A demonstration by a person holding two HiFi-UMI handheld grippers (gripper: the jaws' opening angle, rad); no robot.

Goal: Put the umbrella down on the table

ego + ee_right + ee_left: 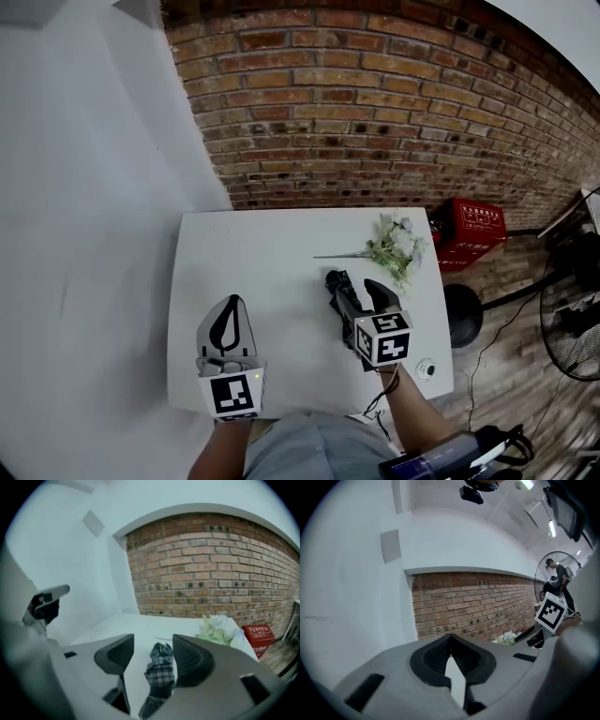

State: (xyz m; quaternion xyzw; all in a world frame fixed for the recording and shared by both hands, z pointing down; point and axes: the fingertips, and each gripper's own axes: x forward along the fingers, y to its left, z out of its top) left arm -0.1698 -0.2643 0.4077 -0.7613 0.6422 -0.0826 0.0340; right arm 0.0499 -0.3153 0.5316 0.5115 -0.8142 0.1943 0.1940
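The folded dark plaid umbrella point(336, 284) lies on the white table point(253, 248), right of the middle. My right gripper point(361, 300) hangs just above its near end, jaws open. In the right gripper view the umbrella point(161, 672) shows in the gap between the two spread jaws of the right gripper point(153, 651), below them and close to the right one; the pads do not press on it. My left gripper point(231, 302) is over the table's near left part, shut with nothing in it. In the left gripper view the tips of the left gripper point(451, 636) meet.
A bunch of pale artificial flowers point(396, 246) lies at the table's far right, just beyond the umbrella. A small round object point(427, 368) sits at the near right corner. A red crate point(473, 228), a black round base point(461, 314) and a floor fan point(572, 328) stand right of the table, a brick wall behind.
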